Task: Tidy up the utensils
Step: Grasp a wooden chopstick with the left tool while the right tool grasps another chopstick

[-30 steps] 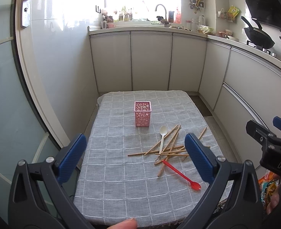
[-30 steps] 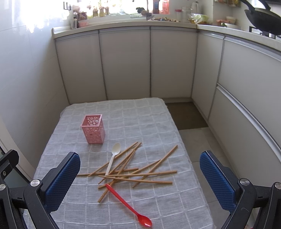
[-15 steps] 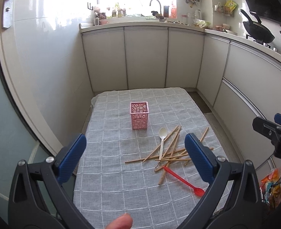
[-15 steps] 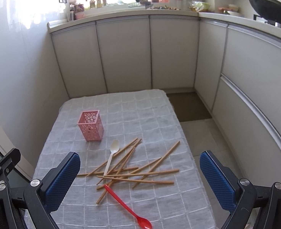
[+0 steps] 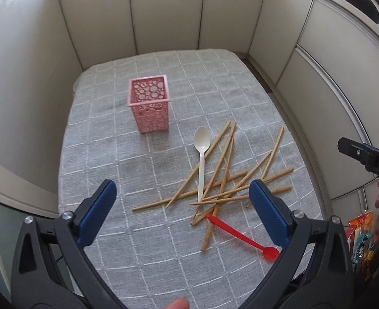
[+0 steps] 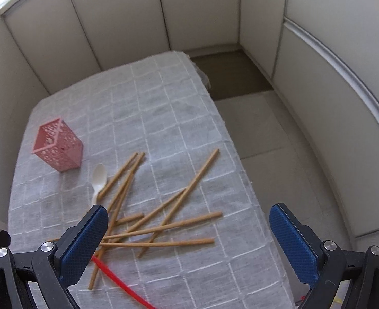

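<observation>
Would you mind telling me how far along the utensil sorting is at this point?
Nothing looks done: the pink holder stands empty. Nothing is in hand; the left tool and right tool are both open above the table. Left to do: the chopsticks, white spoon and red spoon all remain on the cloth.

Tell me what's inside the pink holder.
The pink holder looks empty: only its perforated inner walls show. Its bottom is hidden by the front wall. Chopsticks and both spoons lie outside, on the cloth.

Soft daylight from upper left, glare there; strong fisheye edge bending; right view slightly motion-blurred.
</observation>
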